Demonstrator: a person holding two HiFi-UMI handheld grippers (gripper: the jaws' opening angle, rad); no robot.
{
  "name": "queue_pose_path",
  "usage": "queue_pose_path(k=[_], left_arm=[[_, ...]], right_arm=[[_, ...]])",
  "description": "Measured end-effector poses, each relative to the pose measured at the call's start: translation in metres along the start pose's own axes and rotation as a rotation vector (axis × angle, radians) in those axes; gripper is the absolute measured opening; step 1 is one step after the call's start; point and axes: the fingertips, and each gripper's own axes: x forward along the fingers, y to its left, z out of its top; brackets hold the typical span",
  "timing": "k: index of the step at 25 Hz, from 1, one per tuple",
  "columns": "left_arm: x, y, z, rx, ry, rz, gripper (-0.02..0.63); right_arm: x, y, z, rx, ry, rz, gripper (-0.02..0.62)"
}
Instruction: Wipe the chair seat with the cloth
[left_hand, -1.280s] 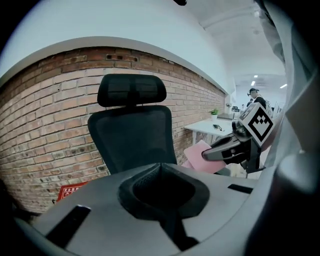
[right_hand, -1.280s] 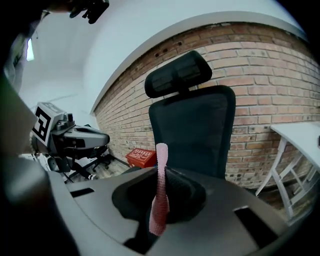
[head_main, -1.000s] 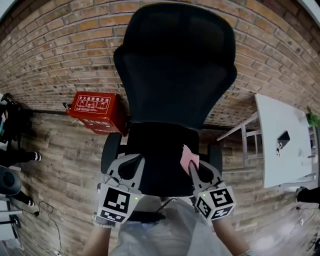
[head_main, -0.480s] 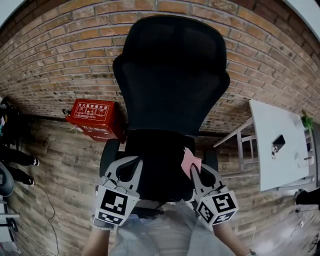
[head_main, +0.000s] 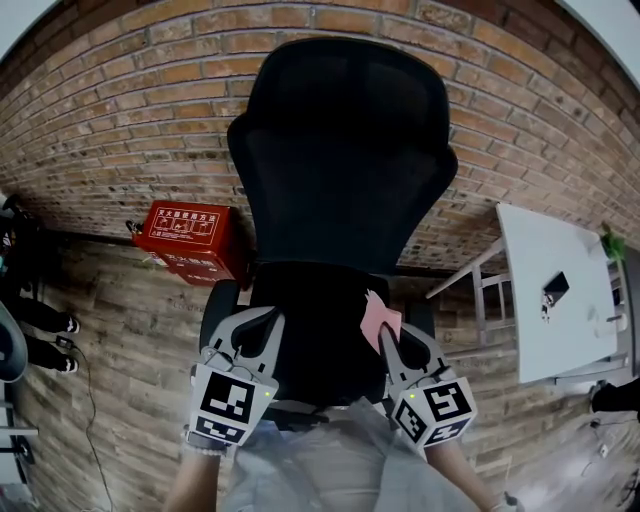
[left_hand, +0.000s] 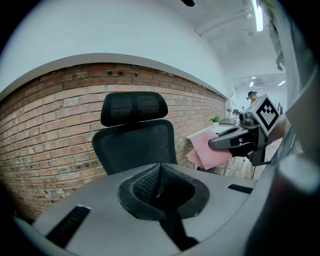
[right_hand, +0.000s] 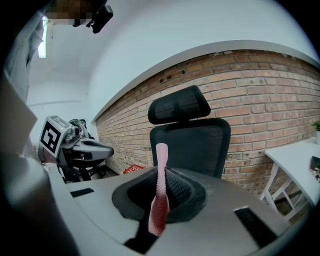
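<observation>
Above the chair seat we hold the cloth, light and limp, pinched by one edge in our clamped right gripper, likely needing a deeper bite, while our left gripper hovers closed, empty.

Bright, even light — strong fisheye edge distortion.

I see the chair seat open from the front. Its backrest walls the far side and armrests flank it. Red box stands left, white table right.
</observation>
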Motion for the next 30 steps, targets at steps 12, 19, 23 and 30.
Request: queue_pose_path(k=[12,19,23,30], left_arm=[[0.008,0.001,0.000,0.005,0.002,-0.006,0.017],[0.010,0.004,-0.003,0.002,0.010,-0.006,0.017],[0.011,0.004,-0.003,0.002,0.011,-0.006,0.017],[0.013,0.003,-0.003,0.002,0.015,-0.008,0.017]], right_arm=[[0.006,-0.002,0.002,-0.008,0.003,0.003,0.051],[0.010,-0.001,0.002,-0.011,0.011,0.009,0.051],[0.011,-0.001,0.002,-0.013,0.014,0.012,0.051],[0.012,-0.003,0.001,-0.007,0.019,0.012,0.051]])
